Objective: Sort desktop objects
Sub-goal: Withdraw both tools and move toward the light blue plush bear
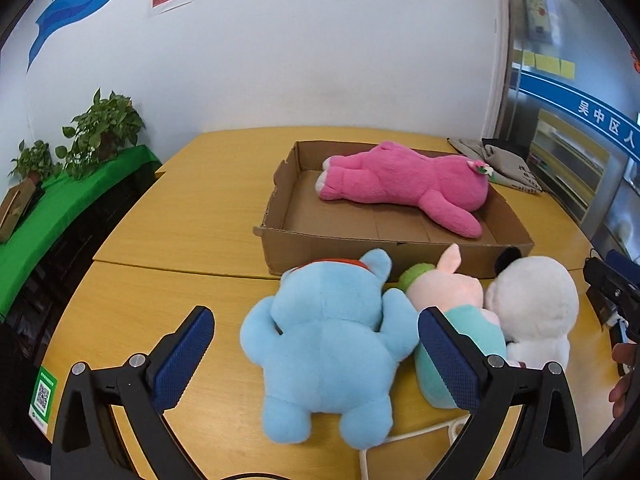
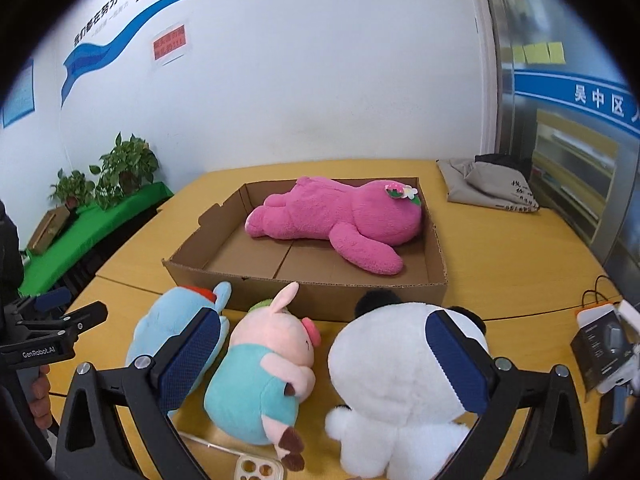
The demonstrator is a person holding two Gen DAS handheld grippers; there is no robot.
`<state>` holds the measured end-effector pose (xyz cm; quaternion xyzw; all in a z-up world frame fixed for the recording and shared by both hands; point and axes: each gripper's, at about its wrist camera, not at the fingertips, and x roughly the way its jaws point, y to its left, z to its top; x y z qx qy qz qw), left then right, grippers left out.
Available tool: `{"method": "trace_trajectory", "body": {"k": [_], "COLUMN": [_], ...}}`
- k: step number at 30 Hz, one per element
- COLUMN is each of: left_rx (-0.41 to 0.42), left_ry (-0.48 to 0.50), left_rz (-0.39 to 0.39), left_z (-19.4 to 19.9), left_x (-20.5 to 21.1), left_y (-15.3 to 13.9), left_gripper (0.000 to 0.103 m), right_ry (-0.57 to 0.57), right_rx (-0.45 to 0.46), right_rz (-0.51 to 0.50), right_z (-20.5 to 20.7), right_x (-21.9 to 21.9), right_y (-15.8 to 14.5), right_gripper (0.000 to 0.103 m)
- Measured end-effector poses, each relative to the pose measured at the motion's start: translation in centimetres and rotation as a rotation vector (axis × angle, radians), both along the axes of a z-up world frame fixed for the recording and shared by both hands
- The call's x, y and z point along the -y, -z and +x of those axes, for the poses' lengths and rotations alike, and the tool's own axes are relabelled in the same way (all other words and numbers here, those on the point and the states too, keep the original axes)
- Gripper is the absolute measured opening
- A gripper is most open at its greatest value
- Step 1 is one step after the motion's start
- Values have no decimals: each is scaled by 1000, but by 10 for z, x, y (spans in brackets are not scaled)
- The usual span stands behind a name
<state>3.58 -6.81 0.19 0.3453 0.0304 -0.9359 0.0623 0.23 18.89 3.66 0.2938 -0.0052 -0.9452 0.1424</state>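
Looking at the cardboard box (image 2: 436,256), we find one toy inside it: the pink plush (image 2: 340,220) lies on its side along the far wall, and the rest of the box floor is bare. Three toys lie on the bench (image 1: 168,216) just in front of the near wall: the blue plush (image 1: 324,344), the pig plush (image 2: 260,372) and the white plush (image 2: 400,376), touching each other. We judge one toy is sorted and three remain. Our left gripper (image 1: 312,344) is apart around the blue plush; our right gripper (image 2: 324,352) is apart, empty
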Motion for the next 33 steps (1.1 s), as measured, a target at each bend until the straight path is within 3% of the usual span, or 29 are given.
{"method": "trace_trajectory", "body": {"k": [8, 33], "left_rx": [13, 61], "left_ry": [22, 56], "left_rz": [17, 22], "left_z": [-1, -21], "left_x": [-8, -15], "left_y": [3, 18], "left_gripper": [103, 103], "right_ry": [8, 16], "right_rx": [-15, 48], "right_rz": [46, 75], "right_z": [15, -7], "right_x": [8, 16], "right_y": [2, 26], "right_gripper": [103, 103]}}
